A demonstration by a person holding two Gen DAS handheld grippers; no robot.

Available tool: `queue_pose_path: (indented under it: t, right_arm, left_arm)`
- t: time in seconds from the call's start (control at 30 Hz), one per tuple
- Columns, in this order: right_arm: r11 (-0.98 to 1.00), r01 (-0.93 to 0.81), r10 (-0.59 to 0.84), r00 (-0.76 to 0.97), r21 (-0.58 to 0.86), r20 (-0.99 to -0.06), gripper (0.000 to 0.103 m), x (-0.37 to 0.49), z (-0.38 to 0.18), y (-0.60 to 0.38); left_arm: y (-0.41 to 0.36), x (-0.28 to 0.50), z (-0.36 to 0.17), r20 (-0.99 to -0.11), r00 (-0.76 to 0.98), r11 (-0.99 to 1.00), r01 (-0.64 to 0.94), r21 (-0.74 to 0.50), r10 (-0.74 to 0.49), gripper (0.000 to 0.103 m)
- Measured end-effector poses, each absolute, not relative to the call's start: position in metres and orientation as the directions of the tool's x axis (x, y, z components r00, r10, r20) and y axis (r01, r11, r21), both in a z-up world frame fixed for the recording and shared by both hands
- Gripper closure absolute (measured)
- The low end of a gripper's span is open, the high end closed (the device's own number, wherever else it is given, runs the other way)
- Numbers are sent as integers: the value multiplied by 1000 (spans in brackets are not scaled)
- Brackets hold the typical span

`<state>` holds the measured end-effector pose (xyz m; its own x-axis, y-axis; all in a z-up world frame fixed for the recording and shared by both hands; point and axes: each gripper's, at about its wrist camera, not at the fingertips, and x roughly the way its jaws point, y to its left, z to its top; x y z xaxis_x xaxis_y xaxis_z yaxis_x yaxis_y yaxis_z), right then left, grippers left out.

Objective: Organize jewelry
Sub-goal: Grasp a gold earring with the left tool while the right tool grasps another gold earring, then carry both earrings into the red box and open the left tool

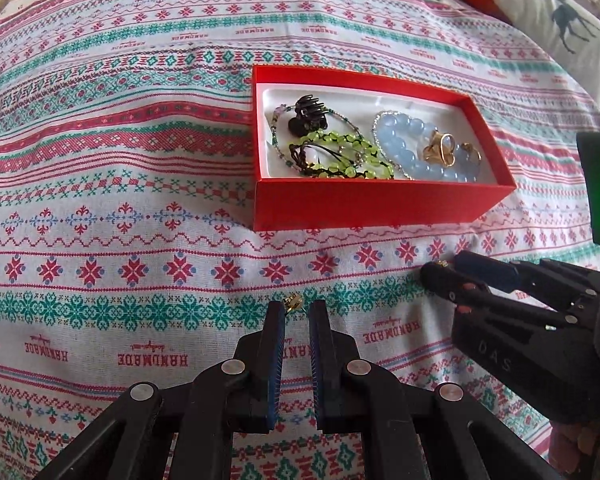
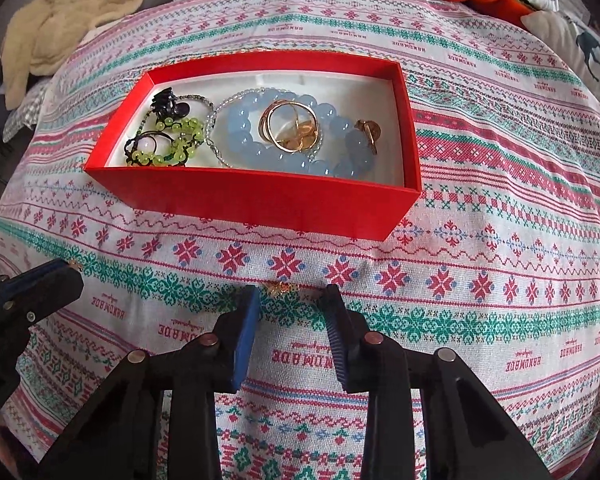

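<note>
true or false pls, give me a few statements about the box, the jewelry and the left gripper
1. The blue bead bracelet lies inside the red box. True.
2. The box has a lid on it. False: it stands open, its contents in plain view.
3. A small gold piece sits at the tips of the left gripper. True.
4. The black hair clip lies on the patterned cloth outside the box. False: it is in the box, beside the green beads.
</note>
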<state>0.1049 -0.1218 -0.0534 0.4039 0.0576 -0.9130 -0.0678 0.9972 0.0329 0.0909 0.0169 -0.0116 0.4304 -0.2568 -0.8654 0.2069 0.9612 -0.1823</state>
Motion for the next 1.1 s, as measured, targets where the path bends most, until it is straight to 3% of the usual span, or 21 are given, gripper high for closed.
queue_pose_path:
  t: [0.2,1.1]
  right_arm:
    - [997,-52,76,400,61,-913,89,121,-54,-118]
    - [986,-9,158,375,167,-914,91,95,-26,-154]
  left_arm:
    - [15,90,-13,-868,427,962,204,-181,-254,96]
    - [22,96,-6,-855,458,967,185,-175,-243,96]
